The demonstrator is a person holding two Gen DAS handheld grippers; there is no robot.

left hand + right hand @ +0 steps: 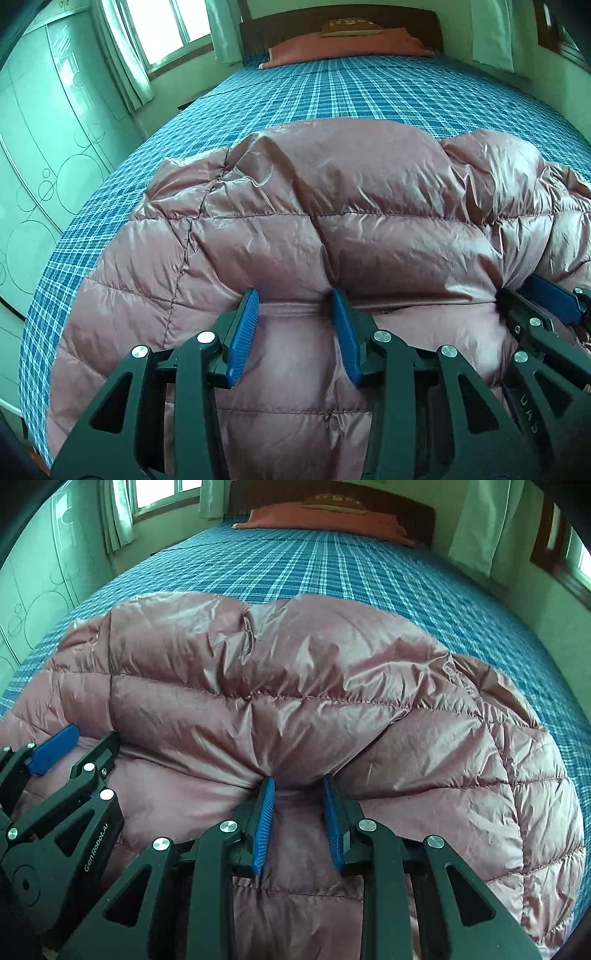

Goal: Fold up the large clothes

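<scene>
Pink quilted nylon, a puffy down jacket, lay on the blue plaid bedsheet at the near end of the bed, well apart from the orange pillow by the headboard. Its long axis ran left to right across both views, so it sat broadside to us, directly ahead of both grippers.

Far left we had the patterned wardrobe doors, then a window with curtains.

Left gripper: jaws parted, blue pads pushed into the seam where an upper folded layer met the lower one. A ridge of fabric sat between the pads, but with that gap we judged it not yet clamped.

Right gripper: same picture, jaws apart, tips buried at the same fold line, a pinch of nylon bunched between them. Also not gripping, as far as we could tell.

Both grippers sat side by side along the near edge, near each other, neither closer to the jacket. Our read: the next move needs both closing on that edge together, then carrying it away toward the pillow, across the long axis.

Slippery shell, lofty fill; a shallow bite could slide out.
</scene>
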